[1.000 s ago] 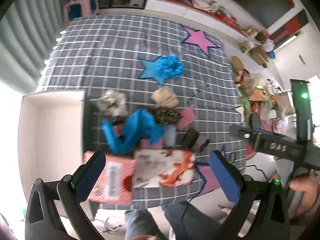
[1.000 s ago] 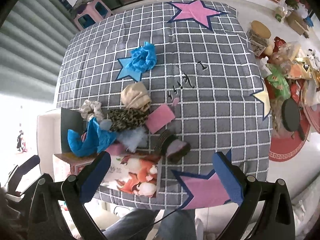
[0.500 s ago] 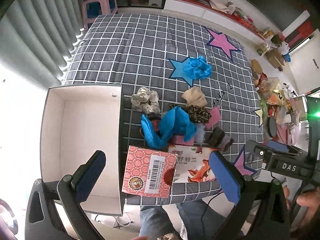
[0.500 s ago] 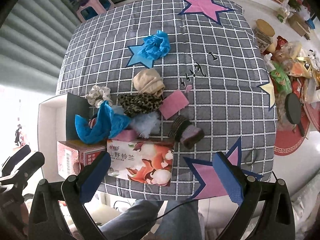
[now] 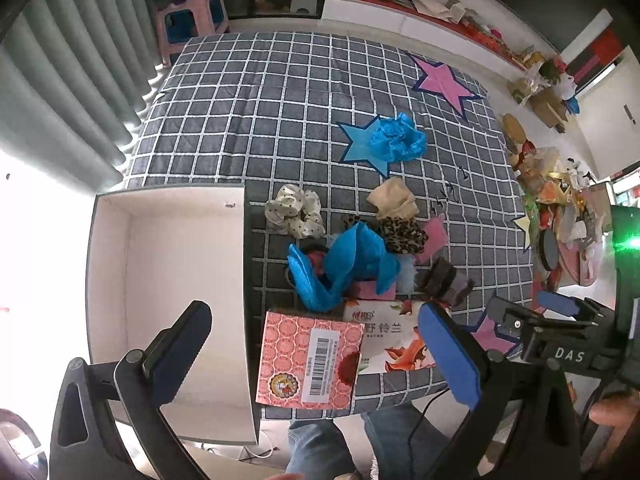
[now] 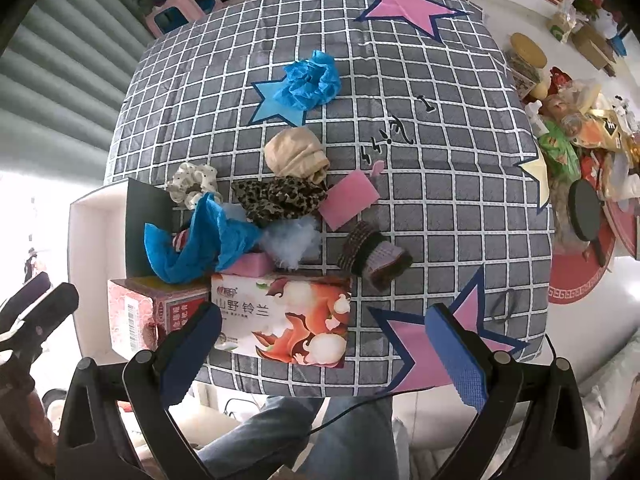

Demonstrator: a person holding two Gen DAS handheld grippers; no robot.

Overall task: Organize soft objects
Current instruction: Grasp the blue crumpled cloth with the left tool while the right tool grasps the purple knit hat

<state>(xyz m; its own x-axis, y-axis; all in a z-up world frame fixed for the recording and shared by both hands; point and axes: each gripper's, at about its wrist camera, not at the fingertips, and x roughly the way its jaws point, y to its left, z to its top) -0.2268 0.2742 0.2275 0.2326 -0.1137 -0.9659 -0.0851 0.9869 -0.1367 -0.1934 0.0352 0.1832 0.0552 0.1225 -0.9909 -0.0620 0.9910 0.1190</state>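
Note:
Soft items lie heaped on a grey checked cover: a blue cloth [image 5: 344,264] [image 6: 200,240], a spotted white scrunchie [image 5: 296,212] [image 6: 192,184], a leopard scrunchie [image 5: 400,232] [image 6: 280,200], a beige bundle [image 5: 392,200] [image 6: 296,152], a pink sponge [image 6: 348,200], a pale blue puff [image 6: 292,244], a dark knitted roll [image 6: 372,256] and a crumpled blue piece [image 5: 396,140] [image 6: 312,80] farther back. An open white box [image 5: 168,288] [image 6: 92,232] sits at the left edge. My left gripper [image 5: 316,348] hovers open above the near edge. My right gripper [image 6: 324,348] is open too, empty.
Two tissue packs lie at the near edge: a red patterned one [image 5: 308,364] [image 6: 144,316] and a white one with orange print [image 5: 396,340] [image 6: 288,320]. A person's jeans [image 5: 320,440] show below. A pink stool [image 5: 192,20] stands beyond. Clutter covers the floor at right [image 6: 580,128].
Both grippers have risen and pulled back, so the cover, the pile and the white box show smaller and more fully. The left view has swung left over the box. Both stayed open.

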